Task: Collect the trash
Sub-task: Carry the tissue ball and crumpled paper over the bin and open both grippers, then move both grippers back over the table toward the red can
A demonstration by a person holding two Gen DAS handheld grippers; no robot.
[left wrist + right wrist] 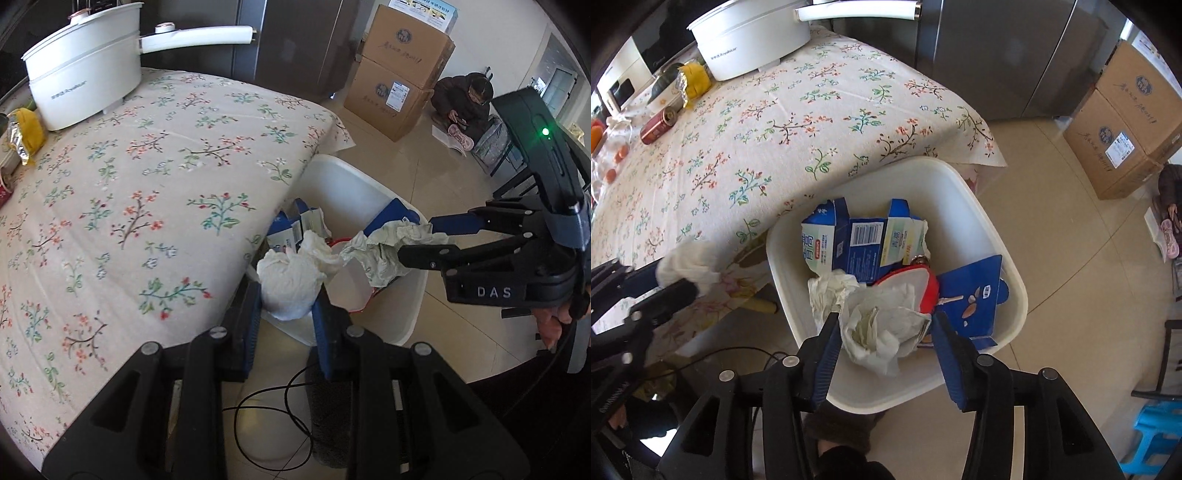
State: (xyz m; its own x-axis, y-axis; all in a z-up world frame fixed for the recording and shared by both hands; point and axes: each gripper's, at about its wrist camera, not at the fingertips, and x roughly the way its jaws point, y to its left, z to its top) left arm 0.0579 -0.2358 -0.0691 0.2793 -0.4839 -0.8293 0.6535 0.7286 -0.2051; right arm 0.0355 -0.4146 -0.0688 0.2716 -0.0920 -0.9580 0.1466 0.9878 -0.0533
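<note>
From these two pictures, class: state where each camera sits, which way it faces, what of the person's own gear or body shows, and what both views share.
Left wrist: on the left gripper, looking down past the table edge; it clamps a white tissue wad; the right gripper and a hand show.
Right wrist: on the right gripper, facing down into the white bin; a crumpled paper lies between its parted fingers.
Shared: bin, floral tablecloth, white pot.

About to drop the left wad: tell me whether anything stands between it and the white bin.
Nothing visible does. The white tissue wad in the left gripper hangs by the table edge, the white bin open just beyond. The right gripper is over the bin's far side.
</note>
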